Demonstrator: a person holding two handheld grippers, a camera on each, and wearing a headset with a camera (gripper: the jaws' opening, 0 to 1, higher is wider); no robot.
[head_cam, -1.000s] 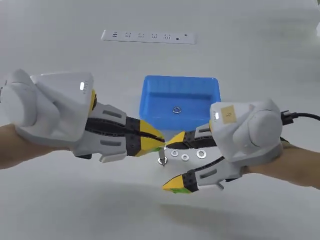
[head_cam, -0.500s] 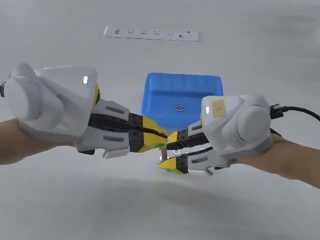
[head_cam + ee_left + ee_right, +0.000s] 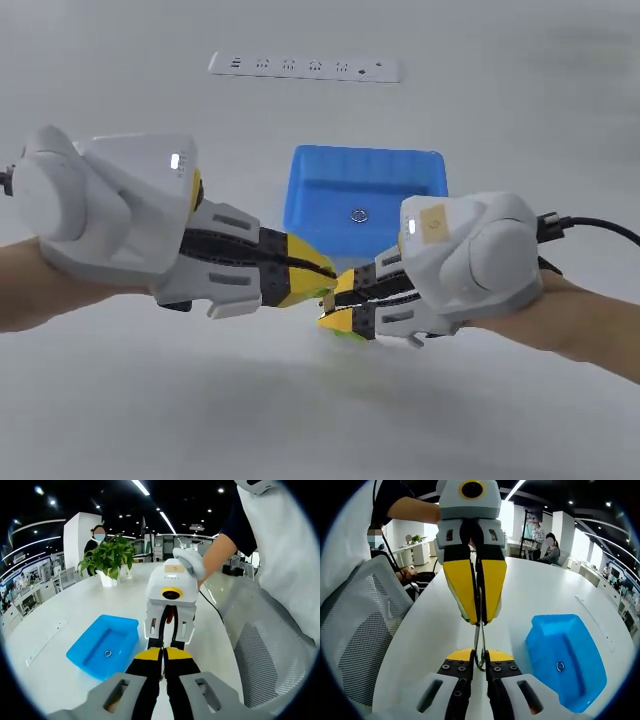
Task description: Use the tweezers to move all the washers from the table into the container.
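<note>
While I am leaning over the white table (image 3: pixel 520 130), my two grippers are meeting tip to tip near its middle. The left gripper (image 3: pixel 326 283) is coming in from nine o'clock and the right gripper (image 3: pixel 334 306) from three o'clock, their yellow ends touching or nearly so.

Beyond them, at twelve o'clock, the blue container (image 3: pixel 366 154) is sitting where it sat a second ago. The power strip (image 3: pixel 305 67) is lying farther out on the same line, also unmoved.

Between the tips, the tweezers (image 3: pixel 480 630) are running as a thin metal pair from the left jaws to the right jaws. My left jaws are pressing together on the tweezers, as they were before. My right jaws are what is changing. A second ago they were spread wide, one jaw hanging low at six o'clock. Half a second ago they were narrowing, and now they are pinching the tweezers' lower end.

One washer (image 3: pixel 359 215) is resting on the container floor, as earlier. Three washers were showing on the table at four o'clock from the tweezers' tip a second ago. That patch is now hiding behind the right gripper's body.
</note>
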